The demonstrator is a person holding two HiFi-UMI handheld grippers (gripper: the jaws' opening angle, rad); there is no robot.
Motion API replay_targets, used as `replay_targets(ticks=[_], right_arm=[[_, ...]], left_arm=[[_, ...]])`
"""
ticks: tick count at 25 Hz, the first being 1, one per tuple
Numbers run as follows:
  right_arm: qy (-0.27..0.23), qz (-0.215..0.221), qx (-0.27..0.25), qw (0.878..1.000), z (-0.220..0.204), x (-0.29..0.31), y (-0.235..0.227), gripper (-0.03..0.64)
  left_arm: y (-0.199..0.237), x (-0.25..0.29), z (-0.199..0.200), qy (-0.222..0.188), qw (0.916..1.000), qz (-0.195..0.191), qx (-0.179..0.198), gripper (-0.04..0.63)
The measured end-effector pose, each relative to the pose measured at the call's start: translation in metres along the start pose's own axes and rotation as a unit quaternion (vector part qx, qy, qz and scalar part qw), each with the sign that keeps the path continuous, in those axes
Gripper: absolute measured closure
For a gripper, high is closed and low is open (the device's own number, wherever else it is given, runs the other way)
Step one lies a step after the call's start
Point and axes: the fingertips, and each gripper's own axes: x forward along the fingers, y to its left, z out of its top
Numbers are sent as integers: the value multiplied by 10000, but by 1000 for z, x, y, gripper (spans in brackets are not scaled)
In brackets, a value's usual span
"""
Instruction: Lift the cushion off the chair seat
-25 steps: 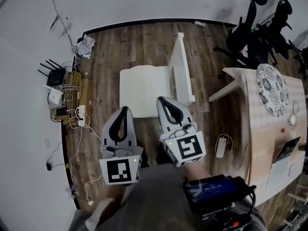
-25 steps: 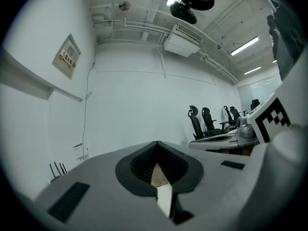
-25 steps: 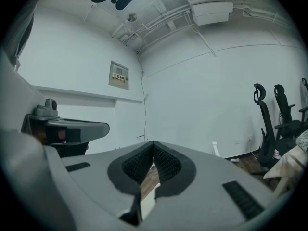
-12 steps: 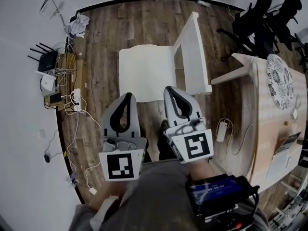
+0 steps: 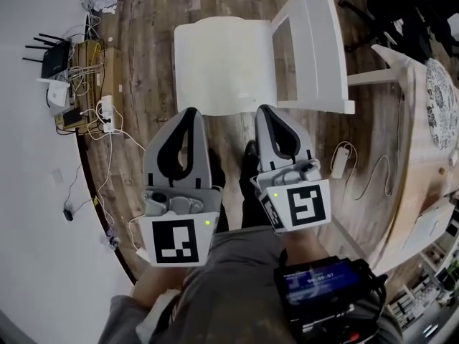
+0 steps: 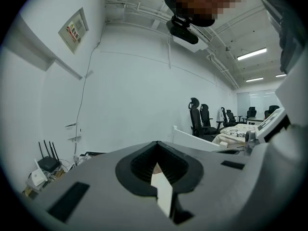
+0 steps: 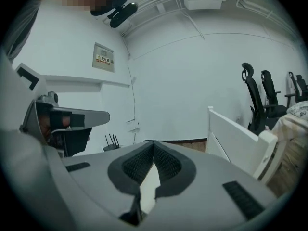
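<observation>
White square cushion (image 5: 222, 67), slatted chair (image 5: 324, 52), plank floor (image 5: 147, 49)

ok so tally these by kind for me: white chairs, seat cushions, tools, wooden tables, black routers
white wooden chair: 1
white square seat cushion: 1
grey handheld tools: 2, left tool and right tool
light wooden table: 1
black router with antennas: 1
total: 6

No legible text, wall notice (image 7: 103, 57) print too small, blue screen (image 5: 316, 281) characters blurred, unreadable
</observation>
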Motion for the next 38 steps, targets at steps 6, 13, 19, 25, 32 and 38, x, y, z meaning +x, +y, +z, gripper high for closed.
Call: replay_targets(ticks=[6,13,19,25,32,38], right_arm=[[527,-153,263,9981,-73,-3,9,609],[1014,-137,517,9934,-166,8,10,609],[1255,-159,695,9895,-220,21,4,609],[1419,-251,878,9857,-265,33,-3,609],[1563,-238,1280,9791,-330,53,0,609],[1752,-96,2322,9567,-383,64,10,520]], left_arm=[[9,-2,-58,375,9991,-155,-133,589],[19,4,-129,644,9973,-74,-350,589],[22,17,-171,765,9965,-203,-282,589],[17,28,-201,774,9959,-350,-317,589],[28,43,-240,748,9960,-284,-386,589],[45,64,-256,415,9987,-82,-286,589]])
